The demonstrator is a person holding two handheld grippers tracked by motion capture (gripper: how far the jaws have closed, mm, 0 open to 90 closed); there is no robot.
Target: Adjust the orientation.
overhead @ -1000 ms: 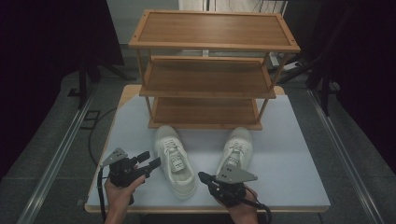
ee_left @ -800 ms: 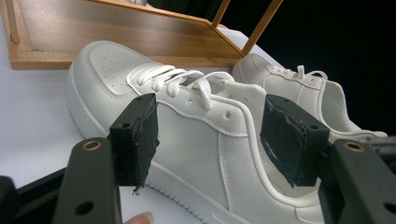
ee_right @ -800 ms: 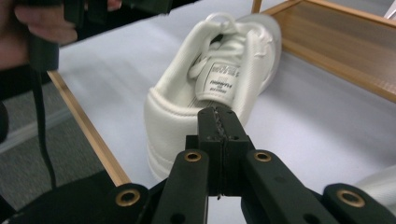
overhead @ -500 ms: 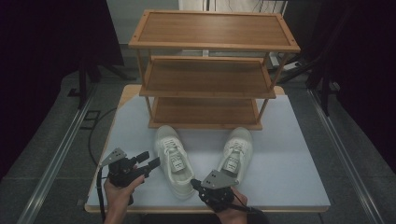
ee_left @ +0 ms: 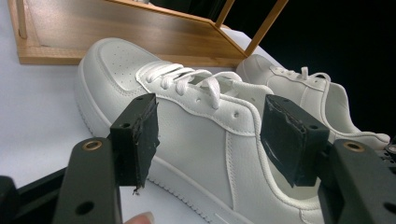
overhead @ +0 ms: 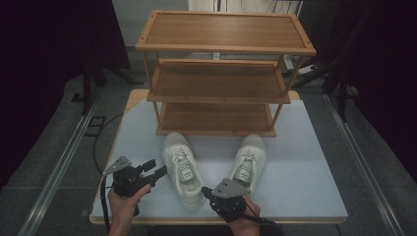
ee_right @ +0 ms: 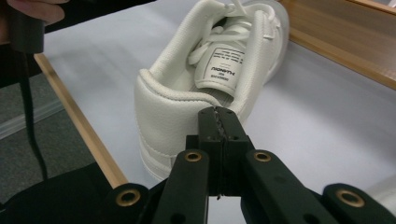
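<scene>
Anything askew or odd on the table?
The two white sneakers aren't parallel: the left shoe angles its toe toward the rack, heel at the table's near edge; the right shoe leans the other way. The shelves are bare. No damage or spill visible.

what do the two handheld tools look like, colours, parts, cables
Both are black. The left tool has two flat arms with brass-ringed holes and square black pads, a grey three-cornered plate on top and a black cable trailing below the hand. The right tool has matching arms, a grey plate and a black cable.
</scene>
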